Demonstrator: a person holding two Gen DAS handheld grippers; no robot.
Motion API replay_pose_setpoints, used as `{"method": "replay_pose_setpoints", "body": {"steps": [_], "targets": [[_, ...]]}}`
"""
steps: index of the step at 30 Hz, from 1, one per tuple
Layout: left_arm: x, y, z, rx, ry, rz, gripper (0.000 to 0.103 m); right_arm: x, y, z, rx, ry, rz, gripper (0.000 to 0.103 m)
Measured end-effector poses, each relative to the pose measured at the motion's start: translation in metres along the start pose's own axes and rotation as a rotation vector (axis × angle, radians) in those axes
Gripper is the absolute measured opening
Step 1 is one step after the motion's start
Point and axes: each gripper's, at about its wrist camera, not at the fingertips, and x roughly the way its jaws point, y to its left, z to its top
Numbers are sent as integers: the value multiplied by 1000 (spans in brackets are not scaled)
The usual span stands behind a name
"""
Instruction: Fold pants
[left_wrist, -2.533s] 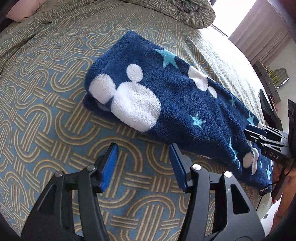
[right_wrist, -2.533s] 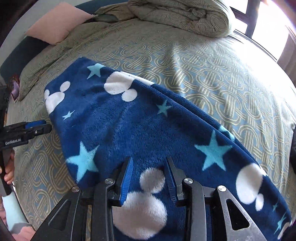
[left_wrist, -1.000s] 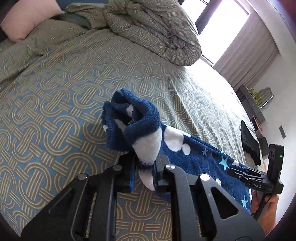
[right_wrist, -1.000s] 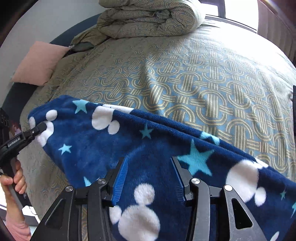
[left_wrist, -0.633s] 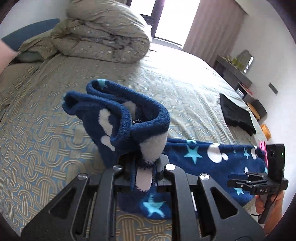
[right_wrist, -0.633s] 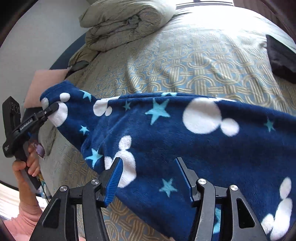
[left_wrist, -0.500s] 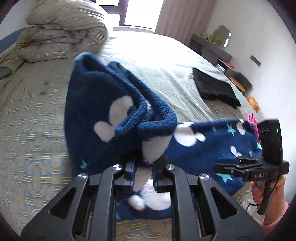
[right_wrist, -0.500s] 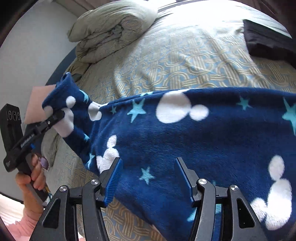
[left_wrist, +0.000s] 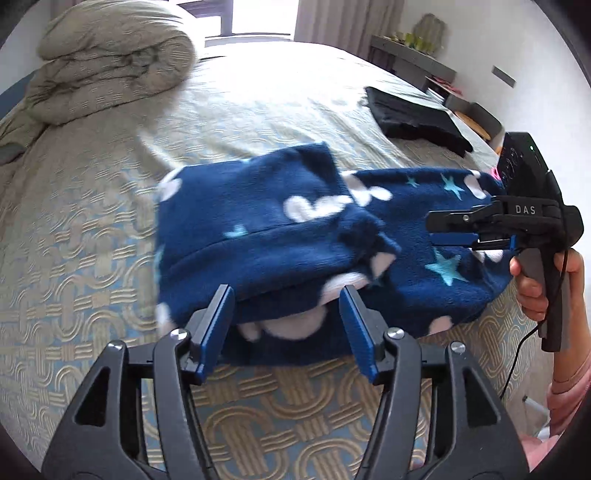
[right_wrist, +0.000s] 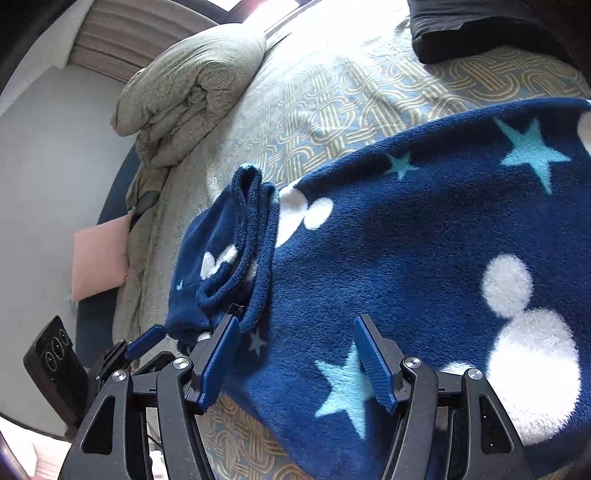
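The navy fleece pants (left_wrist: 280, 236) with white mouse heads and light blue stars lie on the bed, one end folded over onto the rest. My left gripper (left_wrist: 288, 328) is open, its jaws spread just in front of the folded edge, holding nothing. My right gripper (right_wrist: 295, 354) is open and empty, hovering over the pants (right_wrist: 406, 258). In the left wrist view the right gripper (left_wrist: 454, 229) shows from the side above the pants' right part. The folded-over cuffs (right_wrist: 236, 251) lie to the left in the right wrist view.
The bed (left_wrist: 110, 229) has a patterned beige and blue cover. A rolled duvet (left_wrist: 110, 59) sits at the head. A folded black garment (left_wrist: 417, 114) lies at the far right. A pink pillow (right_wrist: 98, 254) lies by the wall.
My left gripper carried the pants' end over onto the rest, then opened and let it go. My right gripper stayed open above the pants.
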Motion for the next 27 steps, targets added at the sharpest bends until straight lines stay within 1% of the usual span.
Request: {"method": "replay_pose_setpoints", "body": {"steps": [3,5,6,8,9,11,13,18,20,22,24,27], "targets": [[-9,47,-21,-105,-7,63,67,17,13,9,-26,47,52,68],[-7,72,-35,-159,14,124,67,32,20,16,-32,85,61,69],[-4,83,-43,-176,35,135,67,41,25,20,-28,103,64,70],[3,95,-53,-199,70,125,67,54,29,25,-13,130,70,70],[7,98,-57,-208,85,105,67,60,31,28,-4,143,71,70],[13,98,-60,-207,95,61,67,72,35,34,15,170,67,70],[19,95,-59,-183,91,38,68,80,38,38,28,186,55,71],[41,77,-41,-126,83,25,69,95,50,46,34,204,17,74],[47,74,-34,-118,74,37,69,98,53,47,25,205,7,74],[56,74,-29,-120,82,75,69,100,53,46,14,208,-2,75],[64,77,-24,-139,92,96,69,102,53,46,17,204,-4,75],[69,81,-18,-205,85,76,69,102,59,46,-3,186,-17,75]]}}
